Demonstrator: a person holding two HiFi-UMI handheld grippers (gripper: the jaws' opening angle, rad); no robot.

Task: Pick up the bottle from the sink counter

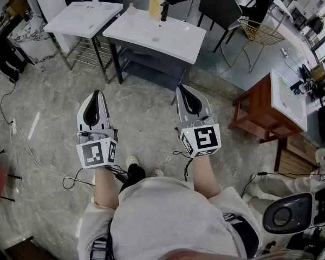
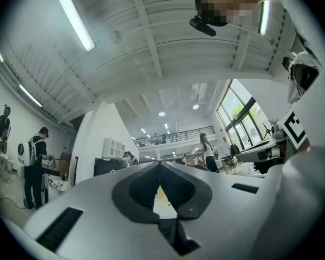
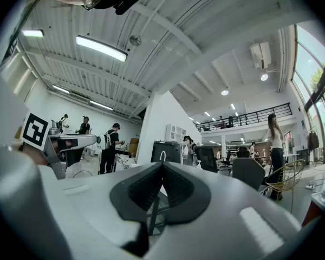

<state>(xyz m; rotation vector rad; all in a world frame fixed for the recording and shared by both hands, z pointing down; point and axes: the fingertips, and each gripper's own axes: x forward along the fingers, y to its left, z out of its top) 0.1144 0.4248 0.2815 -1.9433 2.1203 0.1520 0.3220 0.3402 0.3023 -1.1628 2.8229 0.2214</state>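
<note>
A yellow pump bottle (image 1: 155,3) stands at the back of the white sink counter (image 1: 176,39), beside a black faucet (image 1: 164,11); a small pale bottle (image 1: 131,8) stands at the counter's left end. Both grippers are held low over the floor, well short of the counter and pointing towards it. My left gripper (image 1: 97,93) is shut with nothing in it, its pads meeting at the tip (image 2: 160,164). My right gripper (image 1: 182,88) is likewise shut and empty (image 3: 162,164). A sliver of something yellow (image 2: 161,195) shows through the gap behind the left pads.
A second white sink counter (image 1: 84,18) stands to the left on a metal frame. A black chair (image 1: 222,7) and a gold wire chair (image 1: 260,34) are behind to the right. A brown wooden cabinet (image 1: 260,112) with a white top sits at right. Cables (image 1: 21,145) trail over the marble floor.
</note>
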